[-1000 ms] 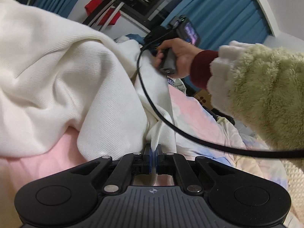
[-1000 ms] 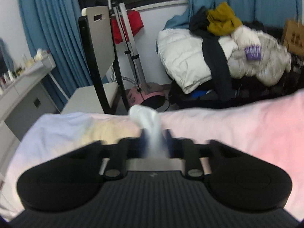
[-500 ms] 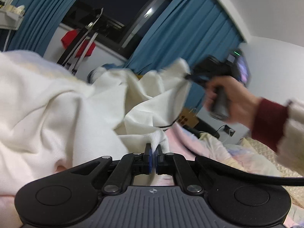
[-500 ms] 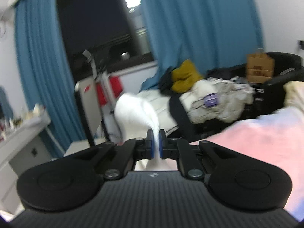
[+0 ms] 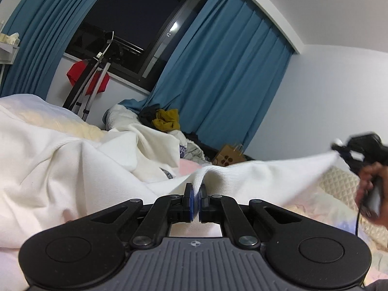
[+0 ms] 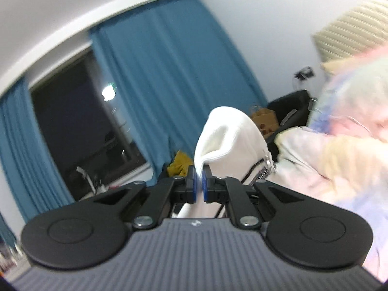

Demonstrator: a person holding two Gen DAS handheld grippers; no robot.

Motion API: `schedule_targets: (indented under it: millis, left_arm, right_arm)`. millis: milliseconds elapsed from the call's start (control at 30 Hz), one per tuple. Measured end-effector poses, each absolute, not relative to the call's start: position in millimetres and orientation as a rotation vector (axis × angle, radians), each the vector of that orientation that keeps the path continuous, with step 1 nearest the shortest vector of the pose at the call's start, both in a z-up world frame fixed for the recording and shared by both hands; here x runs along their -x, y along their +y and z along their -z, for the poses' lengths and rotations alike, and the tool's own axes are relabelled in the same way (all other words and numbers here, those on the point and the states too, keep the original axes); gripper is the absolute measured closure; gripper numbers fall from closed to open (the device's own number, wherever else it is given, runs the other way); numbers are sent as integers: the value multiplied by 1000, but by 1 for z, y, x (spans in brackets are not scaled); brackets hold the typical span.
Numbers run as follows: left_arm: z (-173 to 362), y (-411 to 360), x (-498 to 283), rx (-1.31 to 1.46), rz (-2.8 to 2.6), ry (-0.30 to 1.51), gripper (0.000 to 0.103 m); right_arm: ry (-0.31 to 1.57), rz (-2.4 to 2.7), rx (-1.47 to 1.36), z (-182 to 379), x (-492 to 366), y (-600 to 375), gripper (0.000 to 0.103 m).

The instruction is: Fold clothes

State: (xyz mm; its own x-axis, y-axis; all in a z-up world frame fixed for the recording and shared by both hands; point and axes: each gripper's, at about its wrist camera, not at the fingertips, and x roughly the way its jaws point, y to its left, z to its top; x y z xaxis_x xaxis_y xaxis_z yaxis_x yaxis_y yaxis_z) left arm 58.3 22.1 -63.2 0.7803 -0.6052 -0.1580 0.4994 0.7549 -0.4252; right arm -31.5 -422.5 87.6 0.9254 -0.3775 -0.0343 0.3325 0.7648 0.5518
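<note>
You had swung your right gripper (image 5: 339, 150) out to the frame's right edge, stretching the white garment (image 5: 266, 174) taut above the bed from your left gripper (image 5: 196, 200); both stayed pinched on its edge, ready for folding.

Left wrist view: low over the bed (image 5: 315, 208), facing the window (image 5: 135, 31), garment (image 5: 72, 169) close ahead. Right wrist view: tilted upward, blurred. Both views share window, curtains (image 6: 169, 72) and the yellow clothes (image 6: 178, 165).
</note>
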Motion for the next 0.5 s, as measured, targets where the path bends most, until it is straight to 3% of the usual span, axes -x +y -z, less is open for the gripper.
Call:
schedule_targets:
  millis: [233, 500]
  left_arm:
    - [67, 18, -42, 319, 538, 405, 97]
    - [50, 23, -4, 324, 464, 523, 63]
  right_arm:
    - [77, 457, -821, 4, 43, -467, 95]
    - [135, 425, -926, 32, 35, -485, 95]
